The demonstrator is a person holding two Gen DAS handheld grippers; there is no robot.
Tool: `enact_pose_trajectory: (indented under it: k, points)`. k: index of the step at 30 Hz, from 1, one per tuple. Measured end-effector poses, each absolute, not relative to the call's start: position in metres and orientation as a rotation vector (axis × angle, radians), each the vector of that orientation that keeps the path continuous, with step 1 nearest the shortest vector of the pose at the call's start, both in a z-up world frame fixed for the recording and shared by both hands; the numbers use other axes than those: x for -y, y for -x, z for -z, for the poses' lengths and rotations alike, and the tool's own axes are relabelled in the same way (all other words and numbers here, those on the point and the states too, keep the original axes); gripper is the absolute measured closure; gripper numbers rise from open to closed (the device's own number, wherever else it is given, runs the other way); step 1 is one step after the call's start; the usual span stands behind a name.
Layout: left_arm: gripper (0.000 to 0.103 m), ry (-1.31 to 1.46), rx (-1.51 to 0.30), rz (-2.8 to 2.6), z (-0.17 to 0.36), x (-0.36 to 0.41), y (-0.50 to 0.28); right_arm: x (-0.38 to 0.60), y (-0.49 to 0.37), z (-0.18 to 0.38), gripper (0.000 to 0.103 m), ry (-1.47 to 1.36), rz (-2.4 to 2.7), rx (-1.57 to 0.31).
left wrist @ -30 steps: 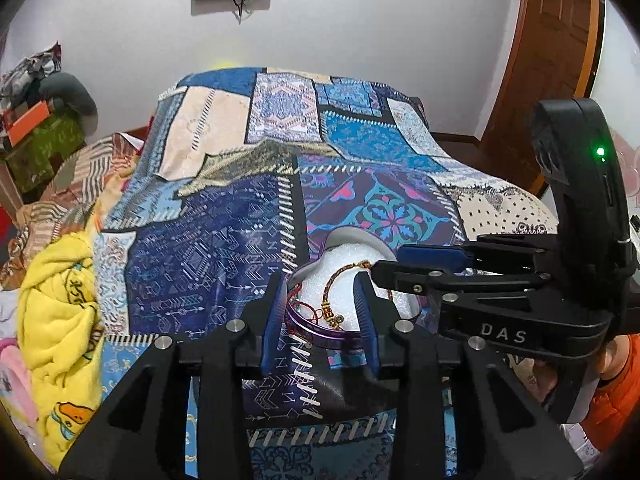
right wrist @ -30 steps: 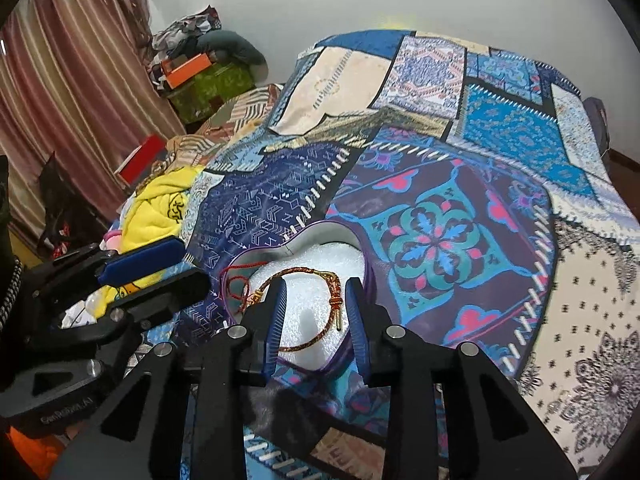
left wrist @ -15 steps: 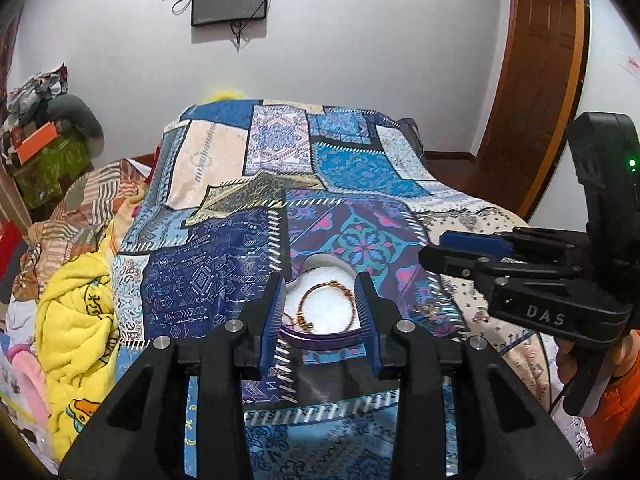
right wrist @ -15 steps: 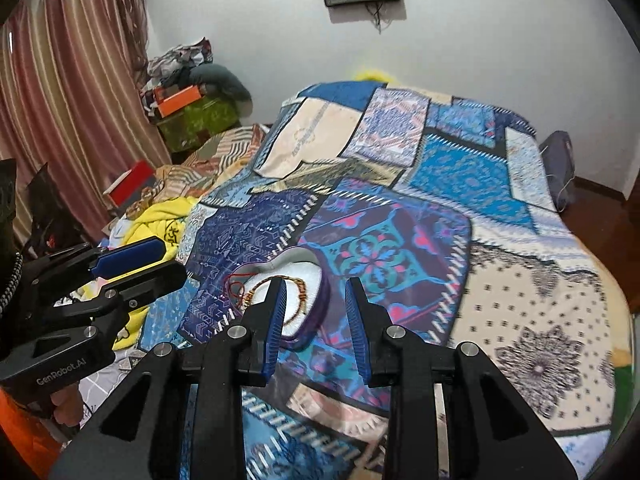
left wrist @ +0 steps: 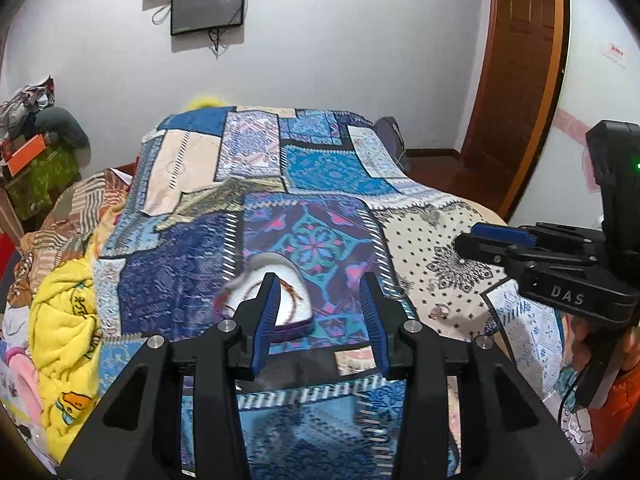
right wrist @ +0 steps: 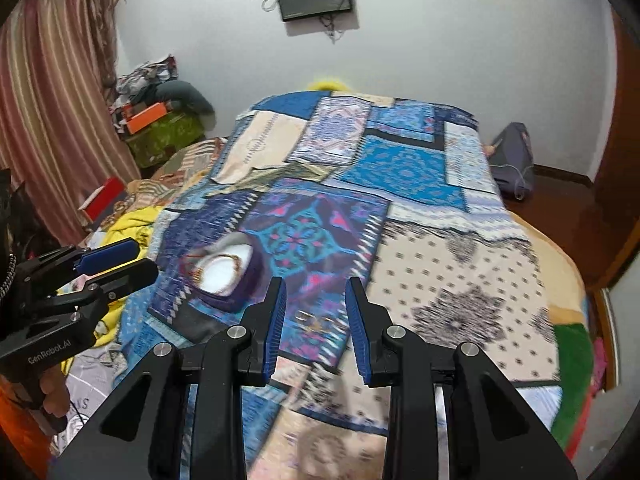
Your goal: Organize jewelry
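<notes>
A heart-shaped jewelry box with a purple rim and a white foam lining is seen lying open on the patchwork bedspread, on the dark floral patch near the foot of the bed. Inside it, a thin brown-and-gold bracelet is laid in a loop on the lining, and a red cord is draped over the box's left rim in the right wrist view; motion blur softens the finer detail. The left gripper is held above the bed with its blue-padded jaws spread apart and nothing between them; in its own view, its left finger overlaps the box. The right gripper is likewise held with its jaws apart and empty, and the box appears up and to the left of its fingers, clear of them. Each gripper is caught side-on in the other's camera, the right one at the right edge of the left wrist view and the left one at the left edge of the right wrist view, both well apart from the box. A yellow towel is bunched at the left side of the bed, a dark screen is mounted on the white wall, a brown wooden door stands at the right, and striped curtains hang at the left in the right wrist view.
</notes>
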State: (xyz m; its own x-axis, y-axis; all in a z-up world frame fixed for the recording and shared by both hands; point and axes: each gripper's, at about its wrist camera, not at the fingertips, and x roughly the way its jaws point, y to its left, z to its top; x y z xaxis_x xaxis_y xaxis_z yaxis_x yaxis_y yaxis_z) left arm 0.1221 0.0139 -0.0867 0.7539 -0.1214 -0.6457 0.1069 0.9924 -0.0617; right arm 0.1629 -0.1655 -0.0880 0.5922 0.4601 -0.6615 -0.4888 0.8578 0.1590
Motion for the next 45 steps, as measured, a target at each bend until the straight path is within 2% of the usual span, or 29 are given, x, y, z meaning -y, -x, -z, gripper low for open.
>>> enact_pose_trajectory:
  k: [5,15,23,36,45]
  points:
    - [0.063,0.024,-0.748,0.149,0.102,0.004,-0.131,0.197,-0.166,0.099,0.066,0.028,-0.48,-0.783]
    - [0.062,0.049,-0.905,0.208,0.158,0.034,-0.158,0.237,-0.175,0.133,0.065,-0.009,-0.436,-0.899]
    - [0.062,0.051,-0.985,0.239,0.191,0.046,-0.167,0.214,-0.182,0.169,0.065,-0.009,-0.53,-1.003]
    - [0.063,0.087,-1.012,0.271,0.209,0.047,-0.179,0.186,-0.189,0.191,0.065,0.133,-0.541,-1.015]
    - [0.063,0.111,-1.005,0.273,0.207,0.038,-0.171,0.18,-0.186,0.195,0.065,0.078,-0.553,-1.034]
